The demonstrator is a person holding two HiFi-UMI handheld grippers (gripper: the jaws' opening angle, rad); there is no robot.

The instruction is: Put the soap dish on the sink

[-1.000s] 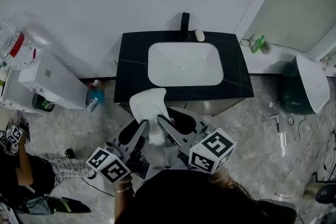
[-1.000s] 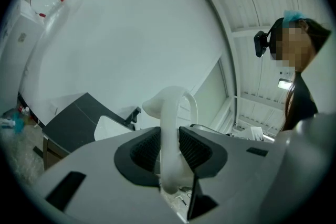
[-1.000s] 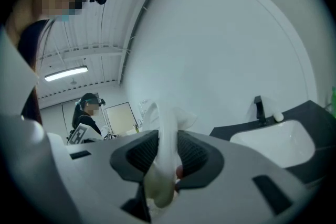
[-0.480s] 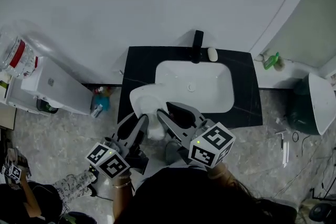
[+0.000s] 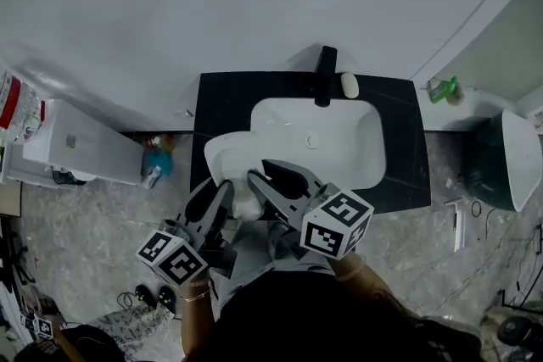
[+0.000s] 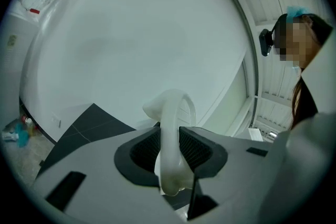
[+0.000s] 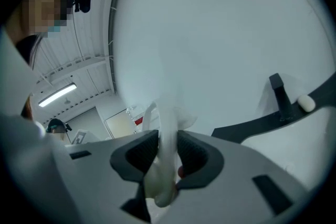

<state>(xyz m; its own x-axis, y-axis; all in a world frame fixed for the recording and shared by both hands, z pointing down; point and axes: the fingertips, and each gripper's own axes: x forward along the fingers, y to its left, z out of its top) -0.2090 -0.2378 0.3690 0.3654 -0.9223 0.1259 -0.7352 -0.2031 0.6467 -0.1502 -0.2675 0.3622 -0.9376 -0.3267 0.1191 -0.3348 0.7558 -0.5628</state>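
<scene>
The sink (image 5: 365, 169) is sitting in the desk (image 5: 222, 102), with the faucet (image 5: 324, 74) standing behind it and the soap (image 5: 349, 85) lying just right of the faucet. The soap dish (image 5: 227, 164) is hanging over the desk's front left part, with the left claw (image 5: 226, 189) and right claw (image 5: 254, 179) gripping it side by side.

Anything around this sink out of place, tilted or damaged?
Nothing looks spilled or damaged. The soap dish is not set down yet: the left gripper and right gripper clamp its rim, holding it over the front left corner of the sink counter. A soap bar lies by the faucet.
</scene>
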